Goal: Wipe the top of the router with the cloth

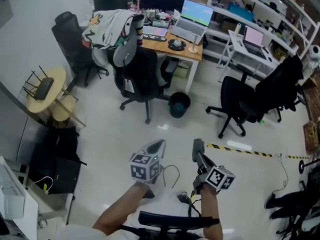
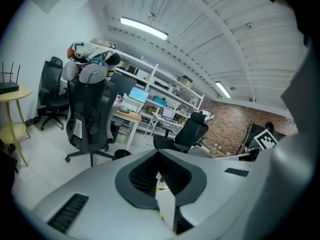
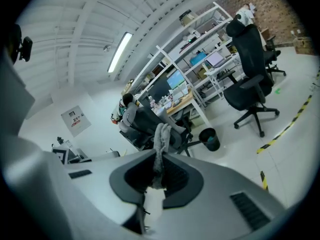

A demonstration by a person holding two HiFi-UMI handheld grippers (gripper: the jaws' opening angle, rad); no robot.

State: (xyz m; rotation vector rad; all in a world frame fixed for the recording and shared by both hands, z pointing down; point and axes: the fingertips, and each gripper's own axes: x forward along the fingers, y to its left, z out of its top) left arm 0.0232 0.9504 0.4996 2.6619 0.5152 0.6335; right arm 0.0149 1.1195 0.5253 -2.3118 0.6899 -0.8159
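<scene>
The black router (image 1: 44, 88) with upright antennas sits on a small round wooden table (image 1: 61, 75) at the far left; it also shows at the left edge of the left gripper view, router (image 2: 9, 86). Both grippers hang over the floor, well away from it. My right gripper (image 3: 159, 156) is shut on a grey cloth (image 3: 162, 136) that sticks up out of the jaws. In the head view this right gripper (image 1: 198, 144) is at bottom centre. My left gripper (image 1: 158, 145) is beside it, and the left gripper (image 2: 159, 156) has its jaws together with nothing between them.
A black office chair (image 1: 141, 79) draped with clothing stands before a wooden desk (image 1: 186, 50) with laptops. A bin (image 1: 179, 104) sits by the desk. More chairs (image 1: 250, 101) stand to the right. Yellow-black tape (image 1: 240, 150) crosses the floor. Cables (image 1: 172, 176) lie near the grippers.
</scene>
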